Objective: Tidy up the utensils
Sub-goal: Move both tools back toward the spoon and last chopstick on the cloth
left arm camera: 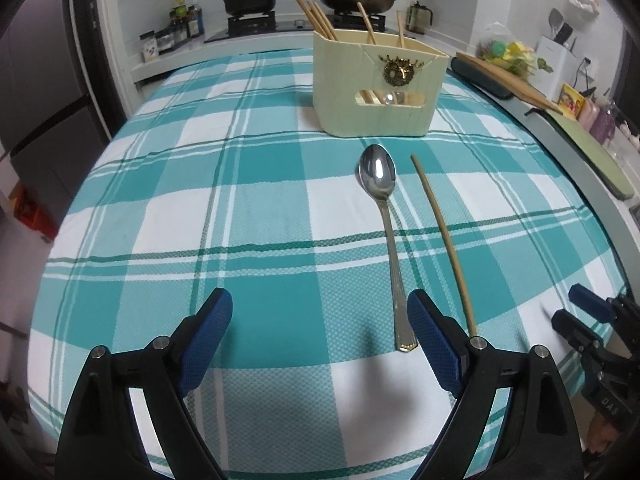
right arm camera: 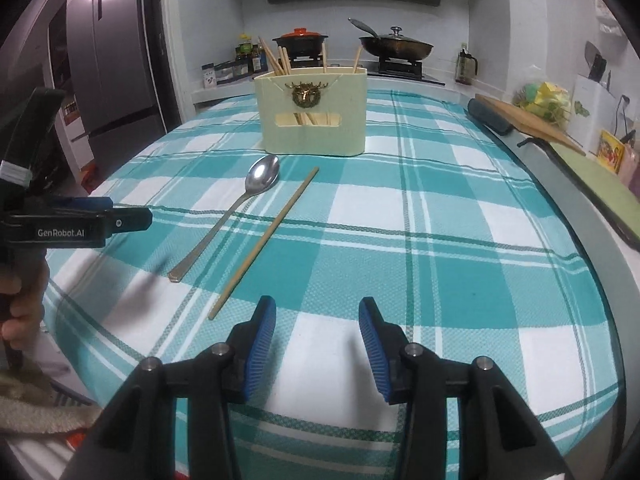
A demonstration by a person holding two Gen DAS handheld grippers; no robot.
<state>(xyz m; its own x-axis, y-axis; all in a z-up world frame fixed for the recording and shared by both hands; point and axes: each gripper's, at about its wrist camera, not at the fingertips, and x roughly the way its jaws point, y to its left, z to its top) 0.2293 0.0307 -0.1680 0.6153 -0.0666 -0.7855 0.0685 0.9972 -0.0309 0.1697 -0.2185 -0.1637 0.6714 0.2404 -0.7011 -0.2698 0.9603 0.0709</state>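
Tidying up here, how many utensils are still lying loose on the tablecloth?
2: a metal spoon in front of the cream utensil holder, and one wooden chopstick beside it on its right. Neither is gripped.

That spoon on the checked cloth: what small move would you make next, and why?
Probably ease the open left claw right and down around the spoon handle. The handle end lies just inside its right finger, nothing is gripped, and the holder already has chopsticks.

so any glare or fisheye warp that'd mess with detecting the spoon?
Left wrist view: bright specular patch on the spoon bowl; tablecloth lines bow outward, corners vignetted. Right wrist view: the bowl also shows glare, the fridge door too; soft shadow beside the spoon handle; chopstick is sharp.
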